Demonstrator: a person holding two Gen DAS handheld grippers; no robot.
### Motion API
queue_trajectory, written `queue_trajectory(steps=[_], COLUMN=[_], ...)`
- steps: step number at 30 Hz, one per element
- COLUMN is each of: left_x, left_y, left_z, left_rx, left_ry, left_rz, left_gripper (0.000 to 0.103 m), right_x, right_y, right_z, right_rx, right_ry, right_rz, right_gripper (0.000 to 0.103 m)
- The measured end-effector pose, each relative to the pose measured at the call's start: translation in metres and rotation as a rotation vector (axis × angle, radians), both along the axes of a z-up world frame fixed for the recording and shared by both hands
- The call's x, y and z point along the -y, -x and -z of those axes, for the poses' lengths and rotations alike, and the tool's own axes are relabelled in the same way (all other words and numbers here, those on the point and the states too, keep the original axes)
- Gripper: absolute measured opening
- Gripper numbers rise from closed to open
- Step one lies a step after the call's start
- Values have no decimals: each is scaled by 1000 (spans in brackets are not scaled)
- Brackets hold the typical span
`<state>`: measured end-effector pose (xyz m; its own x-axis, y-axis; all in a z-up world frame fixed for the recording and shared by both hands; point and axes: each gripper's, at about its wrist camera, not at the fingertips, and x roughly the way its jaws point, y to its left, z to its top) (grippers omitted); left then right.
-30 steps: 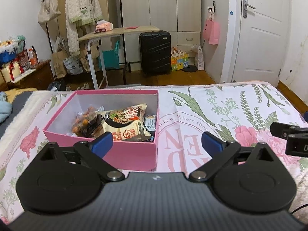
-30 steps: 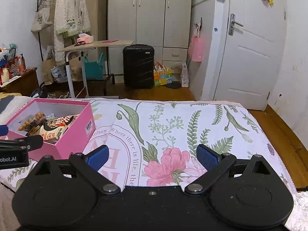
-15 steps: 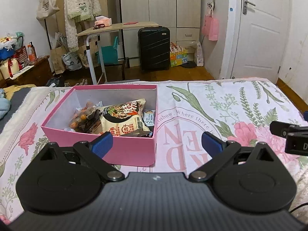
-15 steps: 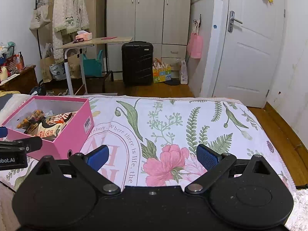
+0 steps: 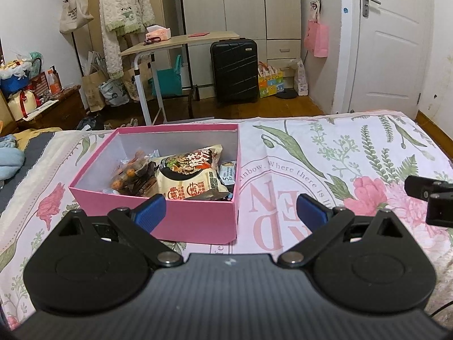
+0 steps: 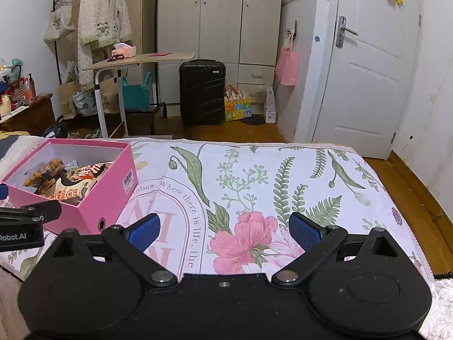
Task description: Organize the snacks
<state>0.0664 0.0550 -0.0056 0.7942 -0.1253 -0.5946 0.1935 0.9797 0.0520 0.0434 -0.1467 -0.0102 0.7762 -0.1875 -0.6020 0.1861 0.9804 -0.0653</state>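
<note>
Plainly both claws are spread wide and hold nothing — the left gripper (image 5: 230, 208) hangs just before the near wall of the pink box (image 5: 198, 221), the right gripper (image 6: 223, 231) over bare floral bedspread (image 6: 283, 175) well to the box's right. With no loose snack visible on the bed, the sorting looks nearly done, so any further tidying is best done by the left claw, reaching down over the near wall from above without nudging the light box. The noodle packet (image 5: 192, 175) lies flat inside — beside the bag of orange-brown snacks (image 5: 133, 174) — its long axis running from near wall to far wall, printed face up.
</note>
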Motion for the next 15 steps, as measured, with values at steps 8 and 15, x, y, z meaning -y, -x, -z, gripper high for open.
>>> queue_trajectory(steps=[8,15], left_x=[-2,-2], left_y=[3,3], left_z=[0,0], left_rx=[17,18], left_ry=[7,9], left_rz=[-20,-23], left_gripper=[103,103], right_x=[-1,-1], right_y=[-1,-1], right_z=[1,3], right_rx=[-8,-13], right_ry=[1,3], right_rz=[1,3], right_gripper=[99,99])
